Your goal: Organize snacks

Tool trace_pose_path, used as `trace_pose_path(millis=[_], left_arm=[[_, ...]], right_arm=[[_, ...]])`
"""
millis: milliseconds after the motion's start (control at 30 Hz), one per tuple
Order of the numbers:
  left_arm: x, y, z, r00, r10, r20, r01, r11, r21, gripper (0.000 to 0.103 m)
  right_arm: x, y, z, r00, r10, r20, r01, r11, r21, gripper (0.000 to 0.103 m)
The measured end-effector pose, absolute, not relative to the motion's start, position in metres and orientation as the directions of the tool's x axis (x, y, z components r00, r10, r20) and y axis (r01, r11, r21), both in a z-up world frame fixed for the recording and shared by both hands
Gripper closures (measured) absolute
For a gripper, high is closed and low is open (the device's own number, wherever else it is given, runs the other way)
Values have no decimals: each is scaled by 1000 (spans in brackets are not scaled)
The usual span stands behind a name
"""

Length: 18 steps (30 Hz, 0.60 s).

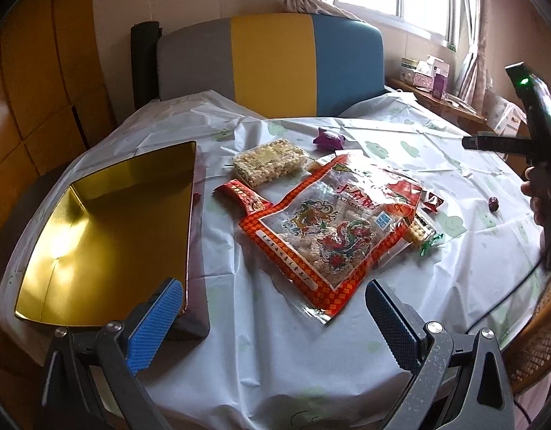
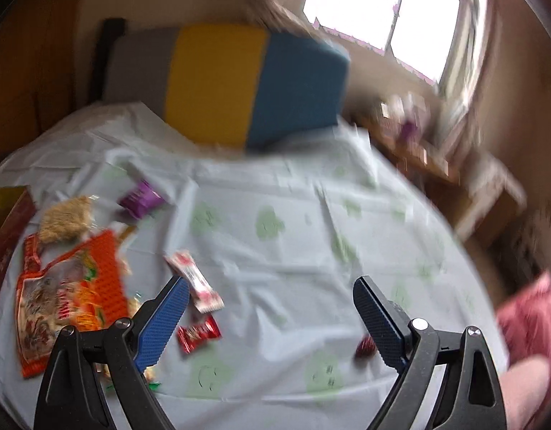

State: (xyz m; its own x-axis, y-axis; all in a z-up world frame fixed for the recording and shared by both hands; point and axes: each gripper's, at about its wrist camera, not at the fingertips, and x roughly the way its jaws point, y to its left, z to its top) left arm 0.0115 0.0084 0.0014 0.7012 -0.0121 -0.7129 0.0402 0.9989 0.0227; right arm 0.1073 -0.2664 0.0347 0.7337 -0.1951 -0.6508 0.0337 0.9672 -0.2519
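My left gripper (image 1: 272, 297) is open above the near part of the table, with nothing between its fingers. Just ahead of it lies a large orange-red snack bag (image 1: 333, 222). A gold-lined box (image 1: 107, 229) stands open at the left. A clear pack of puffed rice cakes (image 1: 270, 161) and a purple candy (image 1: 329, 139) lie farther back. My right gripper (image 2: 270, 292) is open too, empty, in a blurred view. A white and red wrapper (image 2: 195, 281), a red packet (image 2: 198, 333) and a small dark red candy (image 2: 365, 347) lie near its fingers.
A grey, yellow and blue chair back (image 1: 272, 61) stands behind the table (image 1: 383, 136). A wooden shelf with boxes (image 1: 433, 82) is at the right under the window. The person's sleeve (image 2: 533, 319) shows at the right. The other gripper's body (image 1: 526, 122) hangs at the right edge.
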Motion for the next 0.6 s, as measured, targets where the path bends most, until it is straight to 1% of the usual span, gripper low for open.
trace_pose_path(millis=[67,100,233,367,400,467,533,600], left_arm=[[14,7,0,696,-14,-718,44,999,24,1],[15,6,0,693,-14,-720,48,998,27,1],[19,0,-3,684,-25,-729,73,997,34,2],[23,-3,-4,680,-30,-733,89,995,43,3],[25,-3,-4,676,-37,-736,93,995,36,4],[30,-3,-5,667,-58,-743,107,994,19,13],[39,-3,-7,647,-77,-758,123,992,3,17],[46,-2,-8,623,-120,-773,154,988,-30,24]], right_arm=[[113,-283,36,721,-156,-675,74,986,-150,9],[113,-288,34,717,-150,-681,87,988,-125,9],[113,-298,34,711,-123,-693,106,992,-68,8],[113,-296,34,707,-110,-699,94,994,-62,9],[113,-294,33,705,-108,-701,88,994,-65,9],[113,-290,31,698,-96,-710,68,995,-68,9],[115,-286,28,686,-72,-724,38,997,-63,9],[117,-282,22,662,-53,-747,12,998,-60,9]])
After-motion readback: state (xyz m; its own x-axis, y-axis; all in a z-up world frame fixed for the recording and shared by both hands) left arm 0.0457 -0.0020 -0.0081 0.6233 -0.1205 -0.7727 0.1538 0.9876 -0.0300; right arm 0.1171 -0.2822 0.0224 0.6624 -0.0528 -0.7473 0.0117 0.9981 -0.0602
